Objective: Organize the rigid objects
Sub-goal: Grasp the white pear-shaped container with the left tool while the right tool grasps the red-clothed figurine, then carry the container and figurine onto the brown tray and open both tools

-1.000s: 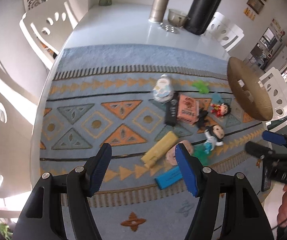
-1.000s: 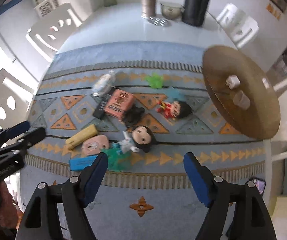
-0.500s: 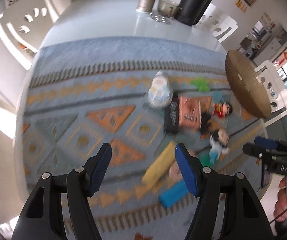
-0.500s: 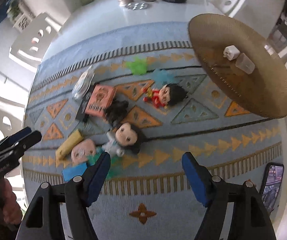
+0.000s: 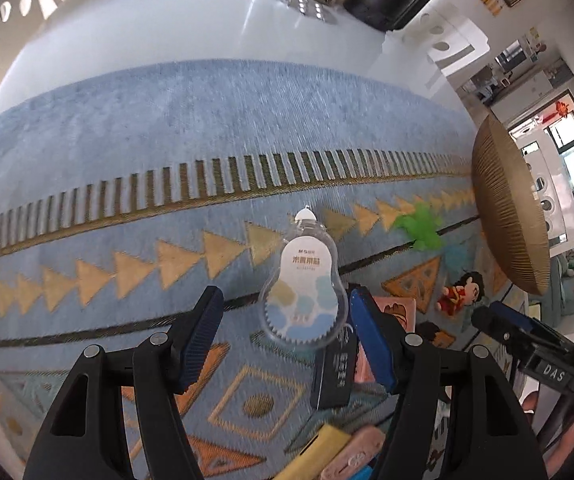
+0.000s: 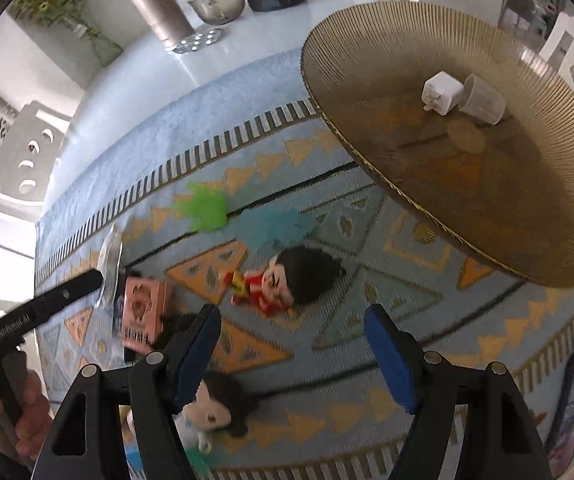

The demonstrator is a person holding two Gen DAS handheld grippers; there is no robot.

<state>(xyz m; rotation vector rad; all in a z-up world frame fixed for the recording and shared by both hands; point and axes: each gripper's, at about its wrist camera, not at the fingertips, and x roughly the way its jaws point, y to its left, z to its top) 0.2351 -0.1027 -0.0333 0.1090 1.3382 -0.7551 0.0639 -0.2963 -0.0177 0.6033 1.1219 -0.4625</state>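
Left wrist view showed the left gripper (image 5: 283,330) had dropped low and moved forward over the patterned mat (image 5: 135,168) on the bench within the last second. Its jaws were spread wide and held nothing. A clear pear-shaped tape dispenser (image 5: 303,286) now lay flat between the fingertips, closer to the right one, with a black case (image 5: 333,372) just beside it. That likely made the dispenser the next thing to be picked up.

Right wrist view showed the right gripper (image 6: 293,354) had also moved forward and closer to the mat, jaws released and empty. A red-clothed doll (image 6: 283,280) lay just ahead of it. Further right, the brown ribbed plate (image 6: 367,64) looked much nearer, holding a white plug (image 6: 441,92) and a small cup (image 6: 483,100).
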